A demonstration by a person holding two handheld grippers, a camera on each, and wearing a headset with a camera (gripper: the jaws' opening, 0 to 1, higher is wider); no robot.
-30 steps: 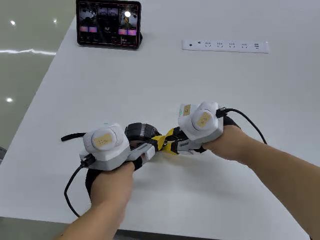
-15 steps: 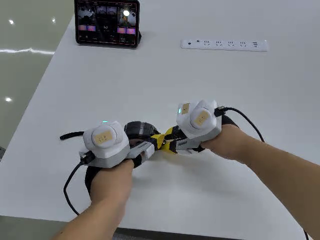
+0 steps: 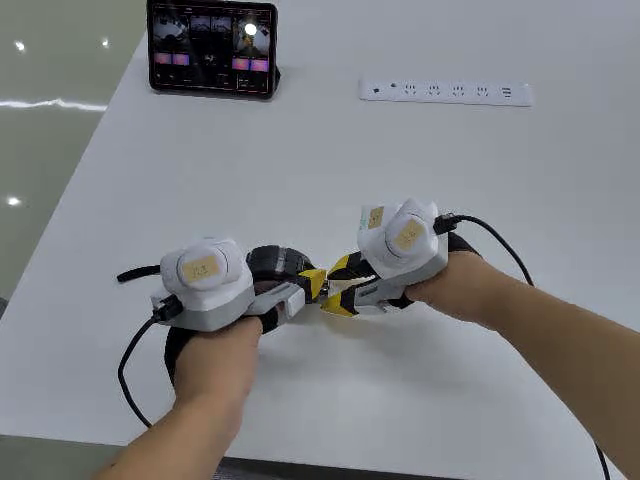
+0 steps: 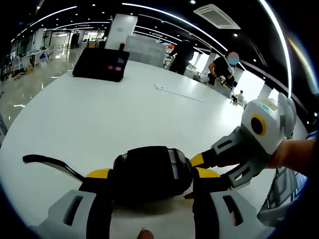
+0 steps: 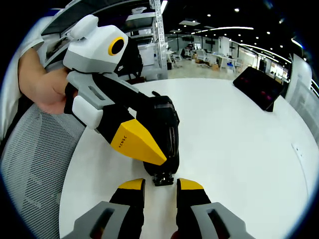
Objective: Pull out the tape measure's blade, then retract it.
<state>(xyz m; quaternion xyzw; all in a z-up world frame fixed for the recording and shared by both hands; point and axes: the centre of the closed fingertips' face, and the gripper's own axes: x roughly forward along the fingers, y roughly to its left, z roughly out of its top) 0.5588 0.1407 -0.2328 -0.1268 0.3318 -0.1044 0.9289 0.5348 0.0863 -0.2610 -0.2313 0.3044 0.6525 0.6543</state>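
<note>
Tape measure (image 4: 152,169) is clamped by its black case in your left gripper (image 4: 152,175), with one yellow-tipped jaw pressed to each side. It sits low over the white table (image 3: 420,170); whether it rests on the surface I cannot tell.

Your right gripper (image 5: 162,188) faces it with the jaws a little apart. The blade's end hook (image 5: 163,178) lies just ahead of the tips at the mouth of the gap, and nothing is gripped there yet.

To do this step well:
- **Grip:** ease the right gripper forward until the hook sits between the pads. Close on the tab alone, not on the case behind it.
- **Pull:** draw straight away from the left gripper, in line with the slot, so the blade does not kink or twist.
- **Hold:** keep the left gripper firm and level, or the case will likely swing toward the pull.
- **Retract:** walk the hook back toward the slot rather than releasing it to snap home.

A black strap (image 4: 47,162) trails from the case on the side away from the right gripper. A power strip (image 3: 445,92) and a tablet (image 3: 212,47) lie well ahead of both grippers, clear of the pull.
</note>
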